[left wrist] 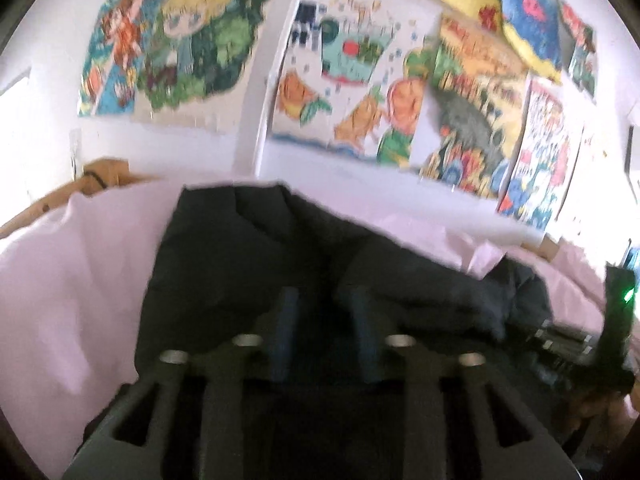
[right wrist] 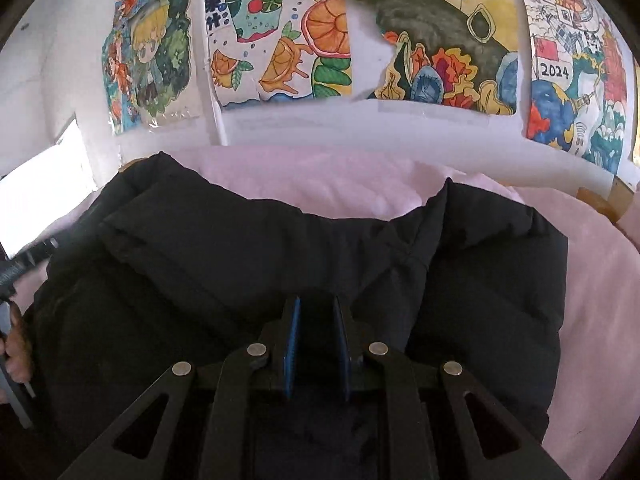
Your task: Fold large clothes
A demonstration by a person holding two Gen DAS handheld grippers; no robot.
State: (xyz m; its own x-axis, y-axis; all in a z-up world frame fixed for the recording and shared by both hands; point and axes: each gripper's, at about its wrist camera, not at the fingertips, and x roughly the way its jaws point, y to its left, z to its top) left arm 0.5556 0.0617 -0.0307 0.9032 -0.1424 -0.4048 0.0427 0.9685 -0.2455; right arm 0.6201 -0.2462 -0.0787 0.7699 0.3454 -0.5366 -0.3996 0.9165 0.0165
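From the left wrist view, the picture is blurring, but the black padded jacket (left wrist: 280, 264) is lying bunched on the pink bedsheet (left wrist: 72, 280), with one flap already lying over the body, so the fold appears to be partly made. The left gripper (left wrist: 326, 320) is standing with its jaws partly apart above the dark cloth, and I am seeing nothing pressed between the blue pads (left wrist: 286, 328); it looks to be holding nothing. To the left the sheet is lying bare right out to the wooden bed frame (left wrist: 60, 196), giving good room that way. To the right the other tool (left wrist: 616, 320) is sitting close, so room is tighter there.

From the right wrist view, the jacket (right wrist: 200, 264) is spreading wide across the bedsheet (right wrist: 592, 288), its collar end (right wrist: 280, 216) pointing toward the wall of drawings (right wrist: 280, 40). The right gripper (right wrist: 316, 336) is sitting with its jaws narrow; dark cloth is showing between the pads (right wrist: 291, 352), but whether they are pinching it I cannot tell. The jacket's far edge is stopping short of the wall, with a strip of sheet between. A hand (right wrist: 16, 348) is showing at the left edge. I judge that squaring and a further fold are remaining.
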